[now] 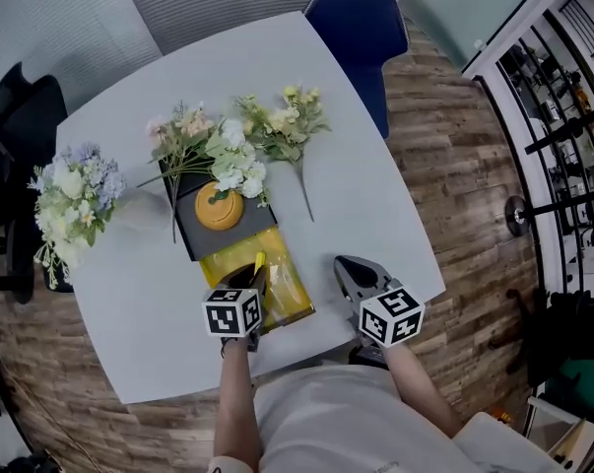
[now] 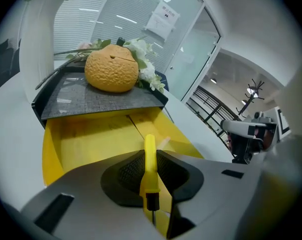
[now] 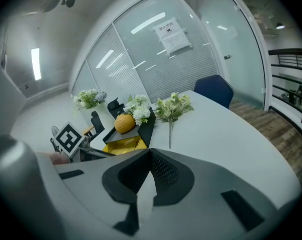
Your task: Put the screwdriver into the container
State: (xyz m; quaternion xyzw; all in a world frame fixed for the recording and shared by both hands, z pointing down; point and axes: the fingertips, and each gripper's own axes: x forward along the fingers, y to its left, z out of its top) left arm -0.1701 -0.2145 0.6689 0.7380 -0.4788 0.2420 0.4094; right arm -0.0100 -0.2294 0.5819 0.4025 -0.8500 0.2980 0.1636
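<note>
I see bare white table (image 1: pixel 375 185) to the right of the yellow container (image 1: pixel 289 292), which lies open close to the near edge. My left gripper (image 1: pixel 245 282) clamps the yellow screwdriver (image 2: pixel 149 151) over that container. My right gripper (image 1: pixel 348 272) is closed and empty near the edge. I cannot read the notice (image 3: pixel 170 34) on the glass.

Pale grey surface (image 1: pixel 375 195) with rounded corners, standing on a wood-plank floor (image 1: pixel 474 166). Near the front edge, a yellow open container (image 1: pixel 289 292), touching a dark grey lid (image 1: pixel 203 239) behind it. At the left edge, a white vase of pale blue and cream flowers (image 1: pixel 72 200). Behind the lid, a pink and white bunch (image 1: pixel 193 141). Just right of that, a yellow-green sprig (image 1: pixel 287 126) lying flat, stem toward the front.
</note>
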